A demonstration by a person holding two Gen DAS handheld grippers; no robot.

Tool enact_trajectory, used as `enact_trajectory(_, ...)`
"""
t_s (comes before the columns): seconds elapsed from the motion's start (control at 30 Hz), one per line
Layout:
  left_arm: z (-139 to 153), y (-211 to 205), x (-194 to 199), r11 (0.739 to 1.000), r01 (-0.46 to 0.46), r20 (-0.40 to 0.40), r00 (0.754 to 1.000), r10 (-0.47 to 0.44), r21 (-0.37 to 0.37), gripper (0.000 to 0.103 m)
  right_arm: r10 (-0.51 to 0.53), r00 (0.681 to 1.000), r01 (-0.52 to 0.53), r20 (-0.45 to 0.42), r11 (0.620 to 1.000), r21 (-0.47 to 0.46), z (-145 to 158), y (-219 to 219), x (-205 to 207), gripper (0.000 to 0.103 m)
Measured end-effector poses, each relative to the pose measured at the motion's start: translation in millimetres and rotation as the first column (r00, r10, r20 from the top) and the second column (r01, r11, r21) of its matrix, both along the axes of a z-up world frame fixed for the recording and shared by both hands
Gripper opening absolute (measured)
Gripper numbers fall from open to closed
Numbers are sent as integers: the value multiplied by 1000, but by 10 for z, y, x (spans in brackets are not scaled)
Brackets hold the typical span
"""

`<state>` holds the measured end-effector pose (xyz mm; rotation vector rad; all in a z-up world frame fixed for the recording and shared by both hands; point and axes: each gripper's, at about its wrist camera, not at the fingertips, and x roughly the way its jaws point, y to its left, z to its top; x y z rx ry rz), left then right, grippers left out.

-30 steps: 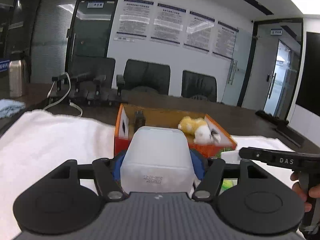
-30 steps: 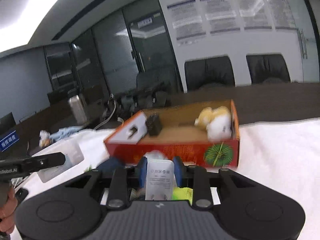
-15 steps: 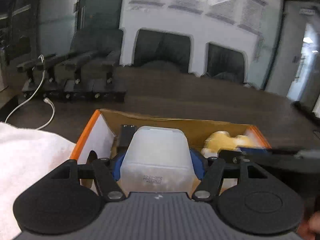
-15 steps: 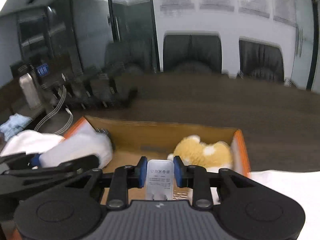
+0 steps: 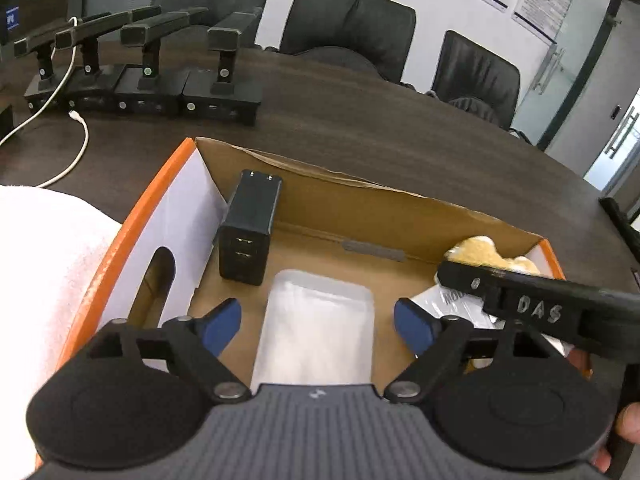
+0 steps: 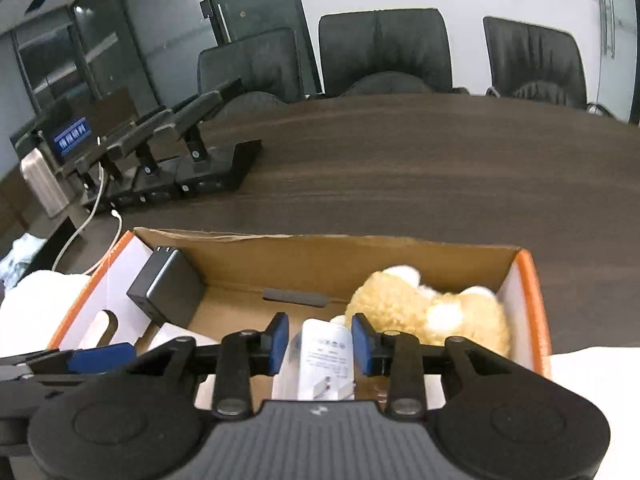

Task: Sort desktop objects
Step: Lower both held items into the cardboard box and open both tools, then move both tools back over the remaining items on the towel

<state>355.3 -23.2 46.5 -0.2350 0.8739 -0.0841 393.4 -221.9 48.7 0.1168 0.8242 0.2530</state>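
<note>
While your left gripper [image 5: 318, 322] is opening off the light, slippery translucent plastic container [image 5: 316, 332], your right gripper [image 6: 320, 338] is opening around the rigid white charger [image 6: 320, 354]; regrip flat sides.

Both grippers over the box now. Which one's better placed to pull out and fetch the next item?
Left. The left gripper is opening, its pads well apart from the plastic tub in the box. The right gripper, also opening, stands close around the white charger.
</note>
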Motion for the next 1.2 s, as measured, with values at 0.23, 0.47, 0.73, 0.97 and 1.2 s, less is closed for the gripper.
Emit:
enact_trajectory(0.23, 442, 93, -301, 997, -20, 57, 998, 16, 72, 100, -37, 998, 38, 48, 999, -26, 469, -112, -376, 60)
enact_trajectory(0.47, 648, 88, -885, 977, -35, 90, 996, 17, 208, 103, -59, 998, 61, 32, 995, -83, 606, -294, -1040, 80)
enact_trajectory(0.73, 580, 42, -1734, 969, -8, 152, 988, -30, 247, 103, -31, 998, 36, 62, 996, -79, 563, -345, -1992, 87)
enact_trajectory(0.97, 413, -67, -2634, 954, 57, 262, 955, -138, 294, 103, 27, 986, -18, 167, 998, -57, 389, -239, -2868, 91)
enact_trajectory(1.2, -19, -83, -3452, 950, 61, 315, 935, -162, 306, 103, 57, 976, -39, 212, 995, -87, -47, -150, -3676, 91)
